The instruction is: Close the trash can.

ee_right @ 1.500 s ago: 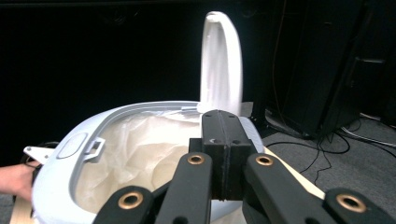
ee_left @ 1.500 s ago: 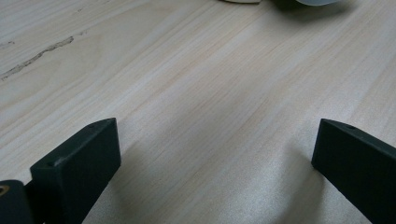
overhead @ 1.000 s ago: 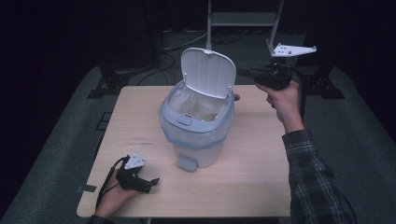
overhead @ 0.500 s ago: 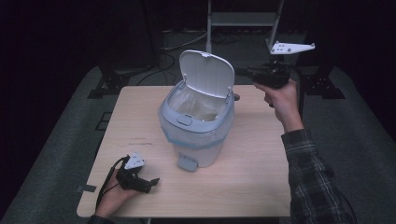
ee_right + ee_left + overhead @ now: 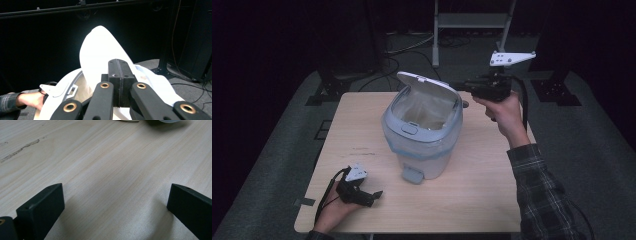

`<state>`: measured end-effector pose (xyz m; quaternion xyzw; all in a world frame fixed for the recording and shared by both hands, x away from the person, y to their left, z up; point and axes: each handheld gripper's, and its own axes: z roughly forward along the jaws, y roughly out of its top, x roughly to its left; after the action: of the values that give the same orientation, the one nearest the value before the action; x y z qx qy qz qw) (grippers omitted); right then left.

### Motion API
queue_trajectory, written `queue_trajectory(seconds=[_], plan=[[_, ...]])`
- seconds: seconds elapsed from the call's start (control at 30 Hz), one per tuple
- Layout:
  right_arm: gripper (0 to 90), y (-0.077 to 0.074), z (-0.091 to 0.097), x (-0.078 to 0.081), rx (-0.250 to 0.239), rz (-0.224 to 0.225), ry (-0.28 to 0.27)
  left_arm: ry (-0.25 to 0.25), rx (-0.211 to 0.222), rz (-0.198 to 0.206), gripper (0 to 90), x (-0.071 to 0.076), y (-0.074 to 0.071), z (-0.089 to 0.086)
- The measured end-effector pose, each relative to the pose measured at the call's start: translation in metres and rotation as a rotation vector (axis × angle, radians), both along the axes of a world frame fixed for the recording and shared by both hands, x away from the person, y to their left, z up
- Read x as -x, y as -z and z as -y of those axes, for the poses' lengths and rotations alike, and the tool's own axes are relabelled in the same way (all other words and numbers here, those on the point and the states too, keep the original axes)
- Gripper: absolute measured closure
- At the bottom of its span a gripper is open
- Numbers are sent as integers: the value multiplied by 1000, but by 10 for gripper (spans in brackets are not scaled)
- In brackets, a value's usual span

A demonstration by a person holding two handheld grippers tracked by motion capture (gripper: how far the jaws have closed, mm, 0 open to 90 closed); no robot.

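Right gripper positioned at the raised lid of the pedal bin.

The right gripper (image 5: 467, 86), jaws pressed together and empty, is held level at the far right, tips just beside the upright lid (image 5: 424, 86), probably to push it shut. The pedal bin (image 5: 422, 132) stands mid-table. The left gripper (image 5: 374, 195), jaws spread, rests idle on the table (image 5: 492, 200) at near left.

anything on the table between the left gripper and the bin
No. In the high view the stretch of table between the left gripper and the bin is bare wood with a faint scuff; the left gripper view shows the same.
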<state>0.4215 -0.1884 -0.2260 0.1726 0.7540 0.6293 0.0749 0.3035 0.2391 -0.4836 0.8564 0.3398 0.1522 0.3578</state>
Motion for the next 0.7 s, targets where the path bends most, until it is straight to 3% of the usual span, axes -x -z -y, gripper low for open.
queue_trajectory(seconds=[0.7], plan=[[900, 16, -34, 17, 54, 0, -68, 0, 0, 0, 2, 0, 0, 0]])
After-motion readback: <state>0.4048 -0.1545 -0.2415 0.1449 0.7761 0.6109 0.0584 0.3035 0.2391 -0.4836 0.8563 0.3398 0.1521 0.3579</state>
